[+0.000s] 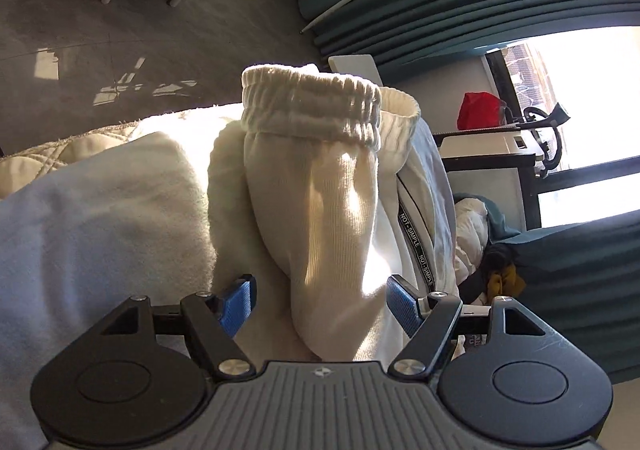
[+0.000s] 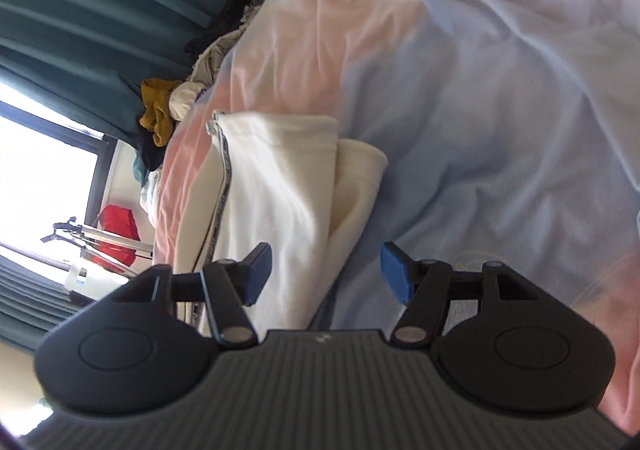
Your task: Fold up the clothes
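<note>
So on the left side, the left claw [image 1: 321,310] sits with its blue pads spread apart, and the cream sweatpants [image 1: 316,186] bulge up between them. The pads don't look like they're pinching anything, so I'd call it open with the cloth just lying in the gap. The elastic waistband [image 1: 310,106] is at the far end, doubled over itself, so the pants look like they're already folded into a long bundle on the bed [image 1: 80,218]. My guess is they're laid lengthwise like that so the next fold can go end to end. The claw itself angles down at the bundle from its near end.

Moving right, the right claw [image 2: 325,274] is also open, nothing between the pads except a view of the folded edge of the sweatpants and the pale blue bedsheet [image 2: 500,110]. It's tilted downward too, and rolled sideways going by the slanted window [image 2: 40,170]. The picture is blurry here. A heap of other clothes [image 2: 168,106] waits at the bed's far edge.
</note>
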### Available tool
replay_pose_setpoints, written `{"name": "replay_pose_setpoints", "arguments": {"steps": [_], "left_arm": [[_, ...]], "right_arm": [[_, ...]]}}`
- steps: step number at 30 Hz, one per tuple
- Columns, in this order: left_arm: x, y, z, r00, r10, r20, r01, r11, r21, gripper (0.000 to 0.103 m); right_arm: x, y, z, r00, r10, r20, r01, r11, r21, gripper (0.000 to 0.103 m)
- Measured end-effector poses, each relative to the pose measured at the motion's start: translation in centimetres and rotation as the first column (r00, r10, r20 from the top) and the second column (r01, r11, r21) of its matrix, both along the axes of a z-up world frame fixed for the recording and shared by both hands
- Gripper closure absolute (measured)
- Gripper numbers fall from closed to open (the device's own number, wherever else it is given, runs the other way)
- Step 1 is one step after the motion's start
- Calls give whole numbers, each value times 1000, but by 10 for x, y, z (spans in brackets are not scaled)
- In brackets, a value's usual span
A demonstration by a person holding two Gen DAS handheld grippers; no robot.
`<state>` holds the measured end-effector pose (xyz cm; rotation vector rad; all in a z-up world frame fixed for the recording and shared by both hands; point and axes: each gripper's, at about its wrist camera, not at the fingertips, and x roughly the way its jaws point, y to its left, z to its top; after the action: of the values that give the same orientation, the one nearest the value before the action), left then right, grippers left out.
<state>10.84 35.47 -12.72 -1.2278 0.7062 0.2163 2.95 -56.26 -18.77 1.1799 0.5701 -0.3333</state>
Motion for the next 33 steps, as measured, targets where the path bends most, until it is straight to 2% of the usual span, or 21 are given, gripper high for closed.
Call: {"name": "replay_pose_setpoints", "arguments": {"steps": [3, 4, 5, 6, 7, 8, 9, 10, 11, 12, 15, 20, 24, 29, 33], "left_arm": [[17, 2, -18, 1000, 19, 6, -19, 999, -29, 34], [24, 2, -18, 1000, 28, 7, -28, 1000, -13, 37], [31, 1, -19, 999, 37, 8, -37, 999, 3, 46], [38, 1, -19, 999, 44, 9, -44, 999, 21, 50], [43, -1, -17, 999, 38, 2, -38, 997, 63, 59], [49, -3, -15, 999, 32, -6, -31, 994, 106, 67], [55, -5, -13, 1000, 26, -13, -23, 989, 147, 71], [59, -9, -8, 1000, 15, -22, -11, 983, 183, 78], [59, -10, -5, 1000, 12, -28, -6, 980, 201, 83], [58, -11, -1, 999, 16, -28, -10, 979, 203, 84], [47, -7, 15, 1000, 18, 4, -19, 982, 187, 88], [21, -5, 44, 998, -22, 56, 12, 982, 187, 89], [-15, 3, 64, 998, -31, 61, 20, 984, 177, 90], [-73, 26, 75, 998, -63, 7, 61, 987, 146, 90], [-111, 37, 57, 994, -108, -18, 109, 988, 112, 89]], "right_arm": [[16, 0, -11, 1000, -14, 26, 15, 1000, -25, 40], [22, 0, -13, 999, -25, 37, 26, 999, -42, 40], [28, -1, -14, 998, -35, 47, 38, 998, -59, 40], [33, -1, -15, 997, -45, 58, 49, 996, -79, 40], [36, 0, -13, 996, -52, 68, 59, 992, -109, 40], [40, 2, -10, 995, -58, 79, 69, 988, -138, 48], [43, 3, -8, 994, -62, 85, 75, 984, -164, 62], [46, 4, -6, 995, -59, 79, 73, 980, -184, 68], [48, 6, -4, 996, -57, 73, 71, 976, -204, 81], [49, 7, -1, 996, -55, 71, 69, 973, -221, 86], [39, 4, 12, 992, -59, 114, 82, 976, -204, 90], [5, 2, 48, 987, -27, 159, 62, 975, -215, 92], [-32, 5, 73, 983, -24, 182, 66, 971, -230, 92], [-100, -1, 79, 979, -63, 192, 97, 979, -177, 92], [-154, -4, 64, 980, -75, 183, 101, 985, -142, 92]]}}
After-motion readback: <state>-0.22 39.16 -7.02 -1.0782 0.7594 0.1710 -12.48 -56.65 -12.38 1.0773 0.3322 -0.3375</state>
